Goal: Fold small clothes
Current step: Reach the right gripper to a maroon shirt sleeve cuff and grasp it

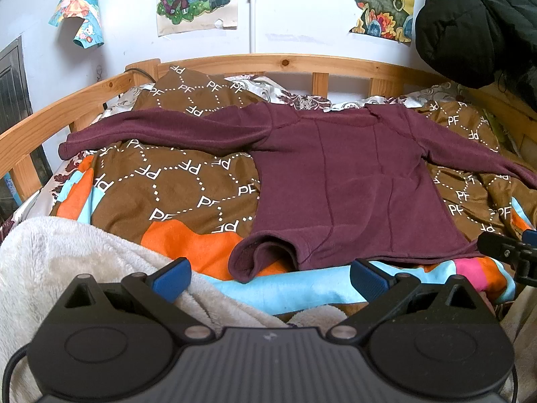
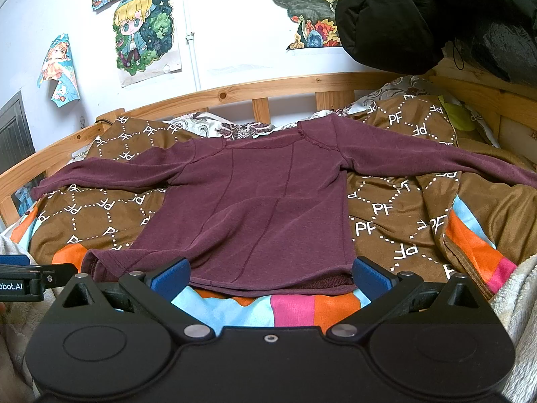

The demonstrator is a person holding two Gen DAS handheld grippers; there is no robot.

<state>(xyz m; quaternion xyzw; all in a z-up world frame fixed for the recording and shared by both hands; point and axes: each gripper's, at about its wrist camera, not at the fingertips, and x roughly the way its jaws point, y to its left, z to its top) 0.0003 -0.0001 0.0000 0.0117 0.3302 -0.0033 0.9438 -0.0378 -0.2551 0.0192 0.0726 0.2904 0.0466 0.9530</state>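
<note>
A small maroon long-sleeved top [image 1: 352,181] [image 2: 255,208] lies flat on the bed with both sleeves spread wide and its neck toward the headboard. Its near left hem corner [image 1: 258,258] is curled up. My left gripper [image 1: 270,277] hovers open just in front of that hem, with nothing between its blue fingers [image 1: 173,282]. My right gripper [image 2: 270,277] is also open, its blue fingers [image 2: 372,277] straddling the near hem without gripping it. In the left wrist view the right gripper [image 1: 513,252] shows at the right edge; in the right wrist view the left gripper [image 2: 20,278] shows at the left edge.
A brown patterned blanket [image 1: 188,181] with orange, blue and pink stripes [image 2: 295,309] covers the bed. A white fleece blanket [image 1: 67,262] lies at the near left. A wooden headboard rail [image 1: 285,63] rings the far side. A black padded jacket [image 2: 436,13] hangs at the upper right.
</note>
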